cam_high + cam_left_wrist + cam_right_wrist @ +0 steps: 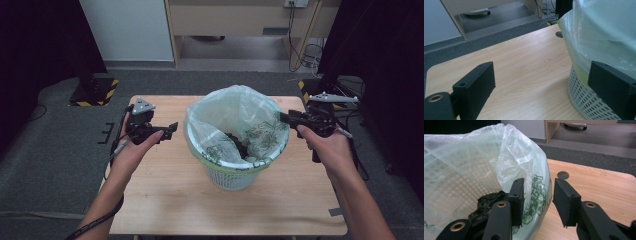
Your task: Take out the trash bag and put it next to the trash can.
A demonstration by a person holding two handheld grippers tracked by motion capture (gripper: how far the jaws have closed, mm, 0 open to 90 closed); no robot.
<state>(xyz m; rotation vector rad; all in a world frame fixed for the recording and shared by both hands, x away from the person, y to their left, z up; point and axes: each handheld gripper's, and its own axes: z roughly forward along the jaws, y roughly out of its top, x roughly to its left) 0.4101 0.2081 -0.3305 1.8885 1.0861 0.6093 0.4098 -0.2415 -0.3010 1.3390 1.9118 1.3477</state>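
**Both grippers at the lined basket, right jaws astride the bag's rim**

Pale wooden table (165, 200) on grey carpet, dark curtains to either side, light cabinet at the back. Near the table's middle, a white mesh wastebasket (232, 176) lined with a translucent greenish plastic bag (240, 112), green print on its front; bag edge bunched up above the basket rim. Dark crumpled waste (237, 142) low inside the liner.

Left gripper (172, 129) held just beside the basket's left side, jaws wide apart, nothing between them but bare tabletop; basket wall and bag just behind one jaw in the left gripper view, contact not clear.

Right gripper (284, 118) at the basket's right rim, jaws partly apart, astride the bag's edge: one inside the liner, one outside over the table. Pads not visibly pressing the plastic. Round hole (563, 175) in the tabletop just beyond.
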